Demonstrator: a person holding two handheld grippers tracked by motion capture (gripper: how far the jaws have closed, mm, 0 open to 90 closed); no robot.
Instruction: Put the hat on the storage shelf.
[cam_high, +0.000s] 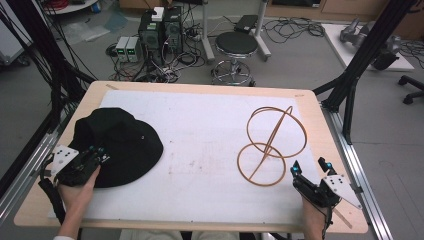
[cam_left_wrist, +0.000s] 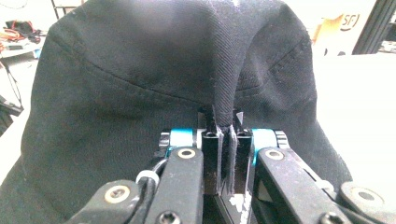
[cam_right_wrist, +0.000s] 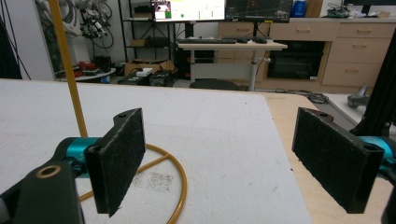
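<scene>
A black bucket hat (cam_high: 117, 142) lies at the left of the white sheet. My left gripper (cam_high: 97, 154) sits on the hat's near-left brim. In the left gripper view its jaws pinch a raised fold of the black hat (cam_left_wrist: 140, 84) fabric, and the left gripper (cam_left_wrist: 226, 133) is shut on it. A wooden ring stand (cam_high: 270, 142) with a slanted rod stands right of centre. My right gripper (cam_high: 310, 166) rests near the table's right front corner, jaws wide apart with nothing between them. In the right gripper view the right gripper (cam_right_wrist: 219, 158) faces bare sheet, the stand's base ring (cam_right_wrist: 175, 182) just left.
The wooden table (cam_high: 310, 107) carries a white sheet (cam_high: 200, 150). Beyond the far edge stand a round stool (cam_high: 235, 47), computer boxes and tangled cables on the floor. Black frame posts rise at both sides of the table.
</scene>
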